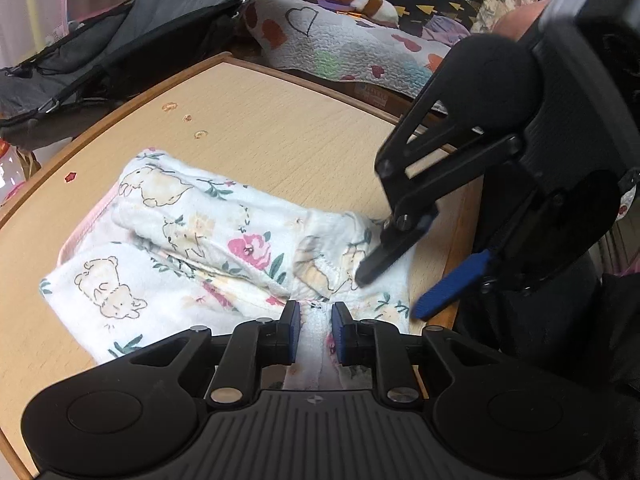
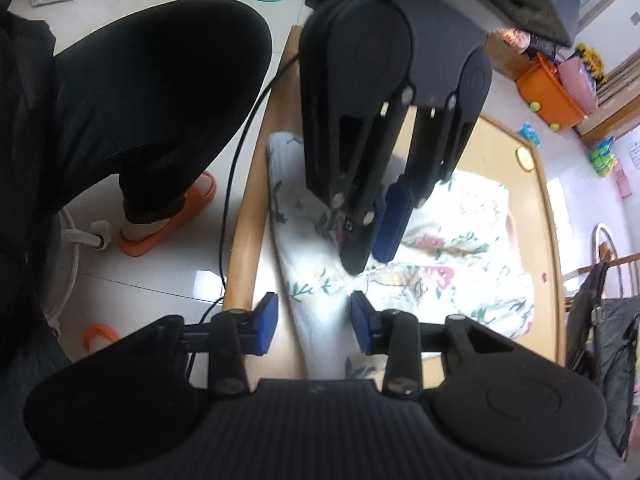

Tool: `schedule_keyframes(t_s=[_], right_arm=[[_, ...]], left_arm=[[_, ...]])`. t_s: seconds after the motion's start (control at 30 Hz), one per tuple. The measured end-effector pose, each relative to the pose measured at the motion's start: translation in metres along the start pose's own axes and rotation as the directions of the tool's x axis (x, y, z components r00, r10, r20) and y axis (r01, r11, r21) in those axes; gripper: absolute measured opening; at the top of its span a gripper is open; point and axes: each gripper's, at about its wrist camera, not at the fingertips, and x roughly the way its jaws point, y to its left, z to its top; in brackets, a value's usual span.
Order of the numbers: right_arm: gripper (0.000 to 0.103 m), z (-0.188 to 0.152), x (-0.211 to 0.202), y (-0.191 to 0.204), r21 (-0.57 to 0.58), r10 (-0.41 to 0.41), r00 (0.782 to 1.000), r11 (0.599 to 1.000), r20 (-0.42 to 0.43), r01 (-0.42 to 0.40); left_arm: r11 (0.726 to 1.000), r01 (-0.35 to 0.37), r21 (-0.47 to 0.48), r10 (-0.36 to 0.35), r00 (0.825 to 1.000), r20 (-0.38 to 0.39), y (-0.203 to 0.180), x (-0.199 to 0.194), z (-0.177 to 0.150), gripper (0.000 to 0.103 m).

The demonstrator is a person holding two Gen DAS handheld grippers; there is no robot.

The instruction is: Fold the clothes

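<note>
A white garment (image 1: 192,248) printed with bears and pink flowers lies partly folded on a light wooden table (image 1: 280,120). My left gripper (image 1: 316,330) is shut on a bunched edge of the garment at the near side. My right gripper (image 1: 394,294) is open just right of it, one finger pressing on the cloth. In the right wrist view, my right gripper (image 2: 314,324) is open over the garment's (image 2: 460,264) edge at the table rim (image 2: 244,248), and the left gripper (image 2: 370,250) is shut on the cloth ahead.
A dark bag (image 1: 120,40) and a quilted blanket (image 1: 344,48) lie beyond the table. A person's black-trousered leg (image 2: 152,92) and orange slipper (image 2: 168,224) stand by the table. A cable (image 2: 232,184) hangs beside the rim. An orange bin (image 2: 552,96) sits far right.
</note>
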Motion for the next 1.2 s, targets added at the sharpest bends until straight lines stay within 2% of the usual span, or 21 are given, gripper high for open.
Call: schedule_keyframes(t_s=[0.1, 0.13, 0.17, 0.33, 0.43, 0.53, 0.7, 0.8, 1.0, 1.07, 1.2], right_arm=[[0.031, -0.001, 0.005, -0.003, 0.002, 0.001, 1.0, 1.0, -0.012, -0.001], [0.023, -0.002, 0.006, -0.003, -0.001, 0.0, 1.0, 1.0, -0.021, 0.0], [0.02, -0.002, 0.006, -0.004, 0.007, 0.003, 1.0, 1.0, -0.021, -0.003], [0.01, -0.005, 0.004, -0.01, 0.062, 0.028, 1.0, 0.998, -0.011, -0.027], [0.009, -0.005, -0.004, -0.019, 0.124, 0.06, 0.998, 0.99, 0.027, -0.063], [0.009, -0.005, -0.015, -0.029, 0.182, 0.089, 0.993, 0.978, 0.074, -0.101], [0.009, -0.006, -0.03, -0.036, 0.239, 0.135, 0.984, 0.958, 0.118, -0.16], [0.009, -0.008, -0.033, -0.043, 0.291, 0.173, 0.973, 0.933, 0.152, -0.211], [0.009, -0.015, -0.036, -0.067, 0.417, 0.17, 0.973, 0.882, 0.157, -0.221], [0.009, -0.016, -0.034, -0.075, 0.448, 0.161, 0.977, 0.87, 0.138, -0.206], [0.009, -0.02, -0.033, -0.087, 0.481, 0.144, 0.977, 0.853, 0.155, -0.202]], left_arm=[[1.0, 0.004, -0.004, -0.004, 1.0, 0.001, 0.001, 0.001, 0.0, 0.022], [1.0, 0.005, -0.006, -0.005, 1.0, 0.001, 0.001, 0.001, 0.0, 0.022], [1.0, 0.004, -0.006, -0.004, 1.0, 0.002, 0.001, 0.001, 0.0, 0.022], [1.0, 0.006, -0.007, -0.006, 1.0, 0.009, -0.001, -0.006, -0.001, 0.022], [1.0, 0.005, 0.003, -0.005, 0.999, 0.035, -0.001, -0.018, -0.001, 0.022], [0.999, -0.037, 0.028, 0.036, 0.999, 0.033, -0.003, -0.03, -0.001, 0.022], [0.999, -0.026, 0.035, 0.025, 0.999, 0.043, 0.0, -0.041, 0.001, 0.022], [0.998, -0.008, 0.066, 0.007, 1.0, 0.017, 0.0, -0.035, 0.003, 0.022], [0.999, 0.004, 0.054, -0.002, 0.999, -0.034, 0.014, -0.009, 0.009, 0.022], [0.999, -0.006, 0.036, 0.006, 1.0, -0.007, 0.02, -0.013, 0.011, 0.022], [0.996, -0.084, -0.017, 0.085, 0.992, 0.089, 0.032, -0.04, 0.018, 0.022]])
